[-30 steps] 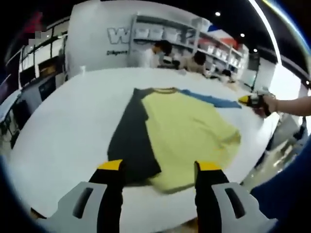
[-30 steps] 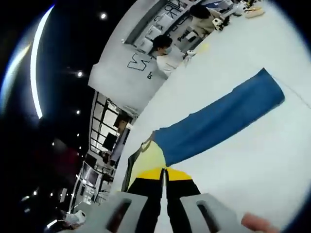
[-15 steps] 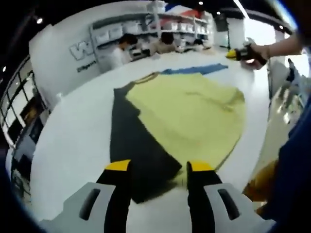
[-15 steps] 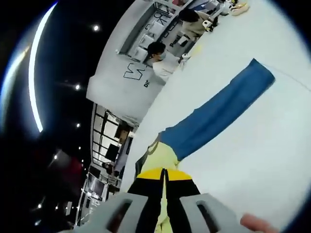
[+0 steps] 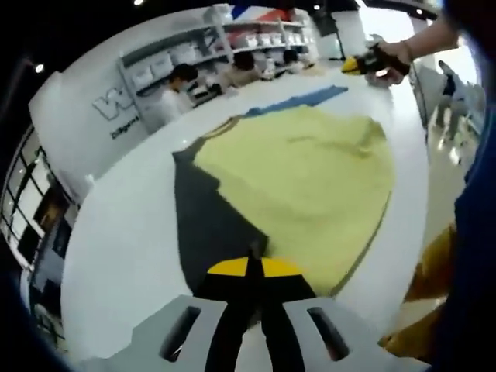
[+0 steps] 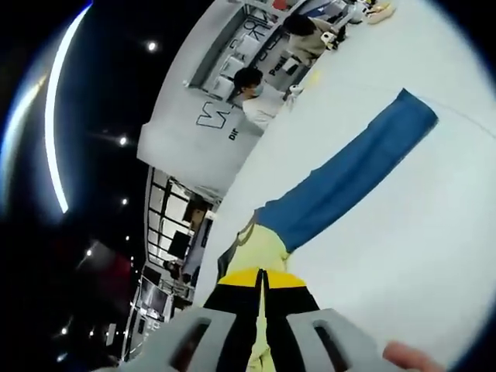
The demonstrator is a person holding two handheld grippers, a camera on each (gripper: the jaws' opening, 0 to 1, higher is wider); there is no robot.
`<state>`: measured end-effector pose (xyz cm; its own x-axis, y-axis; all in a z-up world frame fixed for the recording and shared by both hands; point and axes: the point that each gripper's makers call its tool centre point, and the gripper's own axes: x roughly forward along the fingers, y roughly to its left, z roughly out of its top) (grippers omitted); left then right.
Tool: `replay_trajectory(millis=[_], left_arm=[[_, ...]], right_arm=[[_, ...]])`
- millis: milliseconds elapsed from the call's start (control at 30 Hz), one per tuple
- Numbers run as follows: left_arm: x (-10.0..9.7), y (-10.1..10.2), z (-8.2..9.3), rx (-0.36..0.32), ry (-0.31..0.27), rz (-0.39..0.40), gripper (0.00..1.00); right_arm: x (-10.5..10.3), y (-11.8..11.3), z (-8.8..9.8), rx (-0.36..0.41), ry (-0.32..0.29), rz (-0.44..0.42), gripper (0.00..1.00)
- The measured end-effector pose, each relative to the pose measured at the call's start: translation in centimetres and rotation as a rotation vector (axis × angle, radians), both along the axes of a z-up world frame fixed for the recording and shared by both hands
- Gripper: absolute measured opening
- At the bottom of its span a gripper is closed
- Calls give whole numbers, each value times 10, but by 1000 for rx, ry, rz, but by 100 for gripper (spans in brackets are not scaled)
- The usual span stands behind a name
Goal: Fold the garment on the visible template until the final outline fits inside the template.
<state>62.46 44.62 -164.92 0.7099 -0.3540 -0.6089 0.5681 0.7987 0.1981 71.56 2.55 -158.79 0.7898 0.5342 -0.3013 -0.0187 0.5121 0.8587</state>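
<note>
Large pale letters on the grey back wall (image 5: pixel 93 116) beyond the worktop (image 5: pixel 124 225) start with a "W"; the rest cannot be read. The garment (image 5: pixel 302 178), yellow body over a dark panel, lies flat on the worktop, its blue sleeve (image 6: pixel 349 174) stretched toward the far edge with bare white surface all around. The left gripper (image 5: pixel 248 267) has its fingers closed on the garment's near hem. The right gripper (image 6: pixel 262 275) has its fingers pinched on the yellow cloth beside the sleeve.
</note>
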Motion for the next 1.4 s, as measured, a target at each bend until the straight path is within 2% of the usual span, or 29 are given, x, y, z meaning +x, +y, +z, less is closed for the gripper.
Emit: replay_trajectory(millis=[100,133,200,267,400,500,633,700,767,800,833,933,967,1100,1133,1167,1300,1400], left_arm=[[12,12,7,-144,56,95,1],[17,16,13,-190,58,124,1],[23,22,21,-233,55,159,1],[34,39,23,-299,86,201,1],[50,60,33,-333,99,224,1],[62,70,49,-359,102,242,1],[76,82,59,-361,96,220,1],[90,102,61,-349,91,226,1],[97,109,68,-385,76,241,1],[106,119,77,-443,70,277,1],[114,133,80,-461,66,304,1],[129,163,81,-460,69,368,1],[136,177,81,-479,71,390,1],[147,193,80,-591,123,465,1],[151,198,82,-602,109,475,1],[155,209,83,-600,98,509,1],[182,247,81,-584,93,518,1],[179,249,78,-580,92,532,1]], right_arm=[[-2,3,-1,-5,9,7,0],[0,1,-3,-3,10,7,0],[-1,2,-3,0,12,6,0],[-3,3,-5,4,17,10,0],[-8,5,-8,15,26,-1,0],[-13,8,-8,31,33,-14,0],[-18,10,-12,36,45,-23,0],[-21,12,-13,32,55,-21,0],[-25,19,-12,27,59,-13,0],[-26,20,-12,27,60,-11,0],[-28,24,-11,24,62,-2,0],[-33,35,-6,20,57,24,0],[-35,40,-5,20,57,34,0],[-41,56,-4,31,62,59,0],[-41,58,-5,30,65,58,0],[-41,59,-5,29,67,57,0],[-36,59,-6,33,77,17,0],[-33,58,-4,18,77,-5,0]])
